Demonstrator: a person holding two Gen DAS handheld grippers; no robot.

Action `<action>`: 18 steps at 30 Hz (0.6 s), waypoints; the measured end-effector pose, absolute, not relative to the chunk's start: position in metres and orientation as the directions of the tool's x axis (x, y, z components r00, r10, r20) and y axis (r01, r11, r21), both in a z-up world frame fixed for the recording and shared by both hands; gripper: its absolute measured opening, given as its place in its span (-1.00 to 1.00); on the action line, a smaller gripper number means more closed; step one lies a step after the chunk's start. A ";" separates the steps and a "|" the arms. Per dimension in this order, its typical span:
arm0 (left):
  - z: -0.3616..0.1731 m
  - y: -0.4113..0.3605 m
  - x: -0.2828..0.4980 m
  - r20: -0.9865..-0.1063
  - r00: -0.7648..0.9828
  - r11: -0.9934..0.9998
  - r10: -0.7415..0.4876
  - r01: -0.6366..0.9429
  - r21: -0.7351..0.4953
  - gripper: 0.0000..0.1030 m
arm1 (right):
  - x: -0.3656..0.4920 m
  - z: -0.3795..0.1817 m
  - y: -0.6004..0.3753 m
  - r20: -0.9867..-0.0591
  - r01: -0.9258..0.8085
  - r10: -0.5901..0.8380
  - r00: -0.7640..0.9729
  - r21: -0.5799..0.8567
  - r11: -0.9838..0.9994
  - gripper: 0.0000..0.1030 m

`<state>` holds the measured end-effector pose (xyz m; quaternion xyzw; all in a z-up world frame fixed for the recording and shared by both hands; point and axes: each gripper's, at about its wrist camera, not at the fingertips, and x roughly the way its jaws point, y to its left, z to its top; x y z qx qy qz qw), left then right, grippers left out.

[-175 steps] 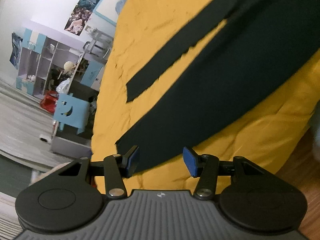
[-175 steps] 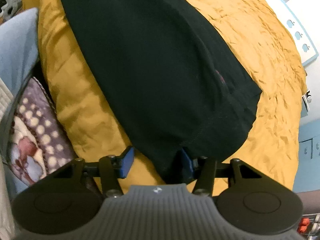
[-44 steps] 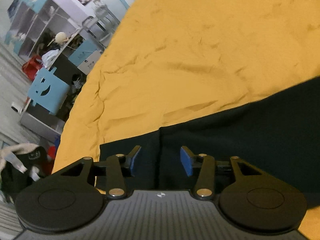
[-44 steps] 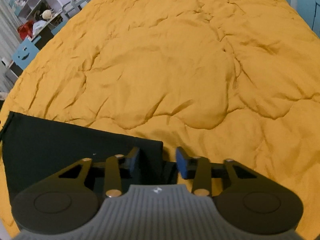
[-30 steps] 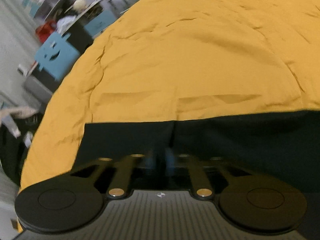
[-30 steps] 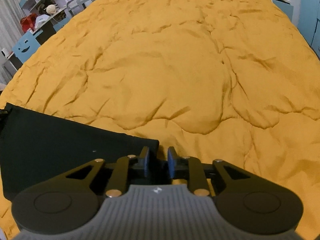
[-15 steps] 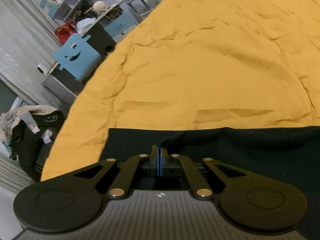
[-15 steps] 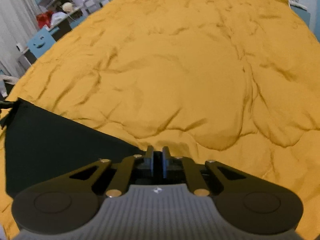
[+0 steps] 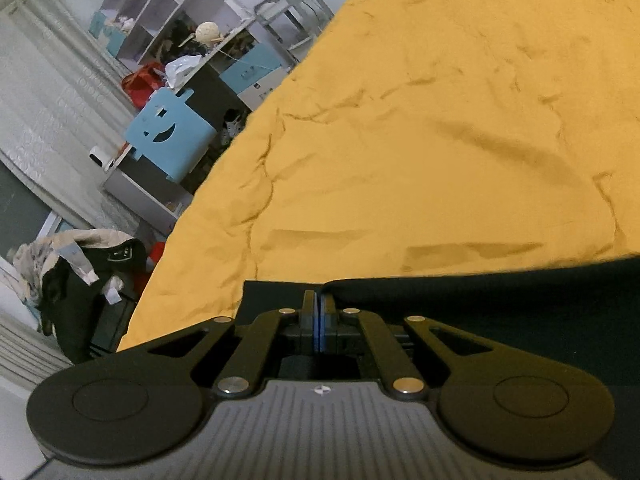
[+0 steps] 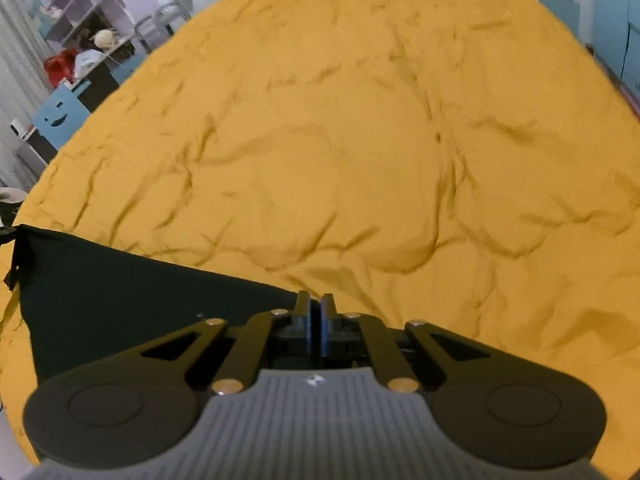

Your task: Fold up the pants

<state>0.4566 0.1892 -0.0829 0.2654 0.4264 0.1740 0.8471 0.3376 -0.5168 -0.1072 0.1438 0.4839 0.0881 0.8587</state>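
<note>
A wide yellow duvet (image 10: 360,140) carries the black pants (image 10: 120,292), whose long axis runs crosswise between the grippers along the near edge. The left gripper (image 9: 319,312) and right gripper (image 10: 315,314) each have jaws pinched together, seemingly on the pants' far edge.

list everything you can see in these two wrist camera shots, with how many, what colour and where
pants: one, black, flat on the near part of the bed, edge pinched by both grippers
bedspread: one, mustard yellow, wrinkled, covers the bed
smiley-face chair: one, light blue, left of the bed
shelf unit: one, white with blue panels, far left against the wall
clothes pile: one, black and beige, lower left beside the bed
left gripper: one, black with blue pads, shut on the pants edge
right gripper: one, black with blue pads, shut on the pants edge
</note>
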 end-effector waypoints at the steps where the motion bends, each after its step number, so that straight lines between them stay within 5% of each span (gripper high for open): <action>1: -0.087 0.189 0.458 -0.627 0.572 0.792 0.529 -0.068 0.607 -1.00 | 0.340 -0.113 -0.517 -0.811 -0.001 0.287 0.510 0.333 0.943 -1.00; 5: -0.097 0.188 0.463 -0.625 0.562 0.781 0.542 -0.063 0.621 -0.94 | 0.342 -0.127 -0.523 -0.814 0.047 0.283 0.507 0.353 0.934 -0.97; 8: -0.095 0.188 0.461 -0.648 0.556 0.804 0.521 -0.063 0.592 -0.69 | 0.334 -0.121 -0.522 -0.817 0.067 0.248 0.520 0.329 0.942 -0.69; 18: -0.051 0.177 0.392 -0.686 0.609 0.895 0.397 -0.091 0.438 -0.62 | 0.222 -0.087 -0.525 -0.823 0.228 0.230 0.519 0.393 0.891 -0.18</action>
